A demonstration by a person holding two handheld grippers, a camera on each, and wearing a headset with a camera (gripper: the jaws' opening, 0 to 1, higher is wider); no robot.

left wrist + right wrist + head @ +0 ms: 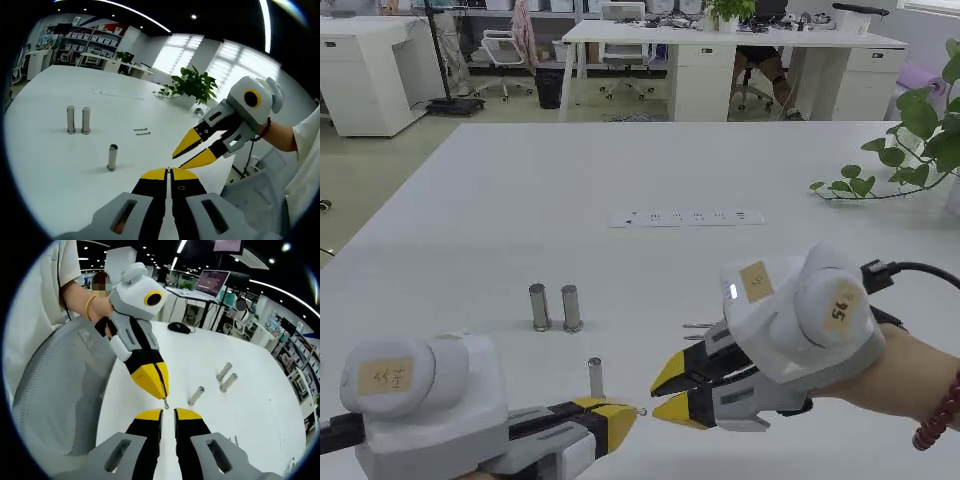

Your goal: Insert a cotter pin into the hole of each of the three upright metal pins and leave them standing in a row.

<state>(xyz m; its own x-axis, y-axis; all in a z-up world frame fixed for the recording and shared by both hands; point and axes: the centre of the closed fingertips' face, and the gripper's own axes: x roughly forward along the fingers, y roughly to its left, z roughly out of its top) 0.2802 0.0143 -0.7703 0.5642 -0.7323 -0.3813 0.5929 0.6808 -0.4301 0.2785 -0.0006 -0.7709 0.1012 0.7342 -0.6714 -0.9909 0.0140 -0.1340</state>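
Note:
Three upright metal pins stand on the white table: two side by side [539, 306] [571, 307] and a third [595, 377] nearer me. My left gripper [632, 410] is shut on a small cotter pin [641, 411], whose tip pokes out of the jaws [166, 402], just right of the near pin. Facing it from the right, my right gripper [656, 398] is open, its yellow tips close to the cotter pin's end. The same three metal pins [71, 119] [86, 120] [112, 157] appear in the left gripper view, beyond the shut jaws of the left gripper [170, 171].
Two loose cotter pins [698, 326] lie on the table right of the pair. A white power strip [686, 217] lies farther back and a leafy plant [910, 150] hangs over the right edge. A grey chair [60, 390] stands at the near side.

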